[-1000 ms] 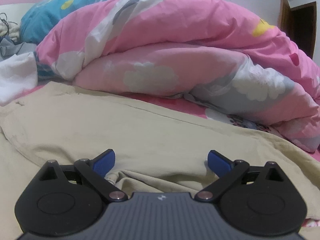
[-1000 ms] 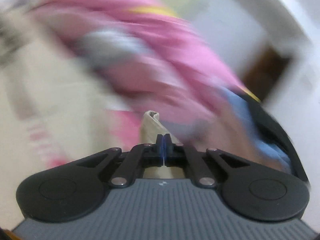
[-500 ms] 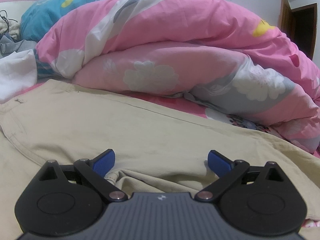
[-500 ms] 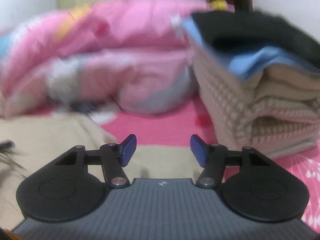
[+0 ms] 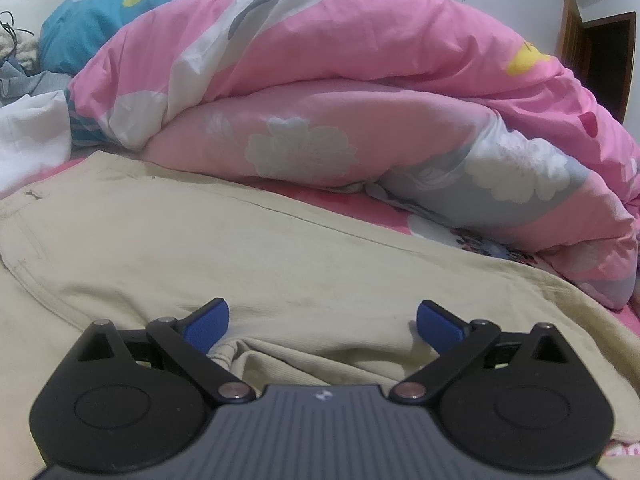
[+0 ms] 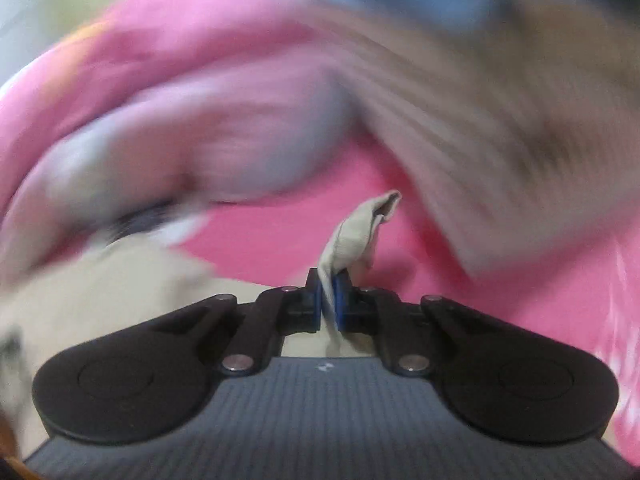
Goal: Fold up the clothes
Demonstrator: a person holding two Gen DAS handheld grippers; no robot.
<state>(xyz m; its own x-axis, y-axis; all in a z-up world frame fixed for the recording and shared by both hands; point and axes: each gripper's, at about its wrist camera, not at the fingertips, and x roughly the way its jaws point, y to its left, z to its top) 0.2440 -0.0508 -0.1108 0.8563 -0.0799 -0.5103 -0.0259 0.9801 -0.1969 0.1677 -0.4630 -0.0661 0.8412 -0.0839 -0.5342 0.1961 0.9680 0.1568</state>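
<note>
Beige trousers [image 5: 200, 240] lie spread flat on the bed, filling the lower left wrist view. My left gripper [image 5: 322, 322] rests low over them, open, with a bunched fold of the beige cloth lying between its blue fingers [image 5: 208, 320] and the pads not pressing it. In the blurred right wrist view my right gripper [image 6: 329, 296] has its jaws closing tight on a beige corner of the trousers [image 6: 360, 228], which sticks up past the pads. More beige cloth [image 6: 120, 280] trails off to the left.
A big pink duvet [image 5: 340, 80] is heaped behind the trousers. A white cloth [image 5: 28, 132] and a blue pillow [image 5: 92, 12] lie far left. A stack of folded clothes [image 6: 480, 120] shows blurred at the right, above the pink sheet [image 6: 280, 232].
My right gripper let go, swung and rolled with its jaws open, then closed on a beige corner of the trousers. The left gripper and the trousers under it stayed put.
</note>
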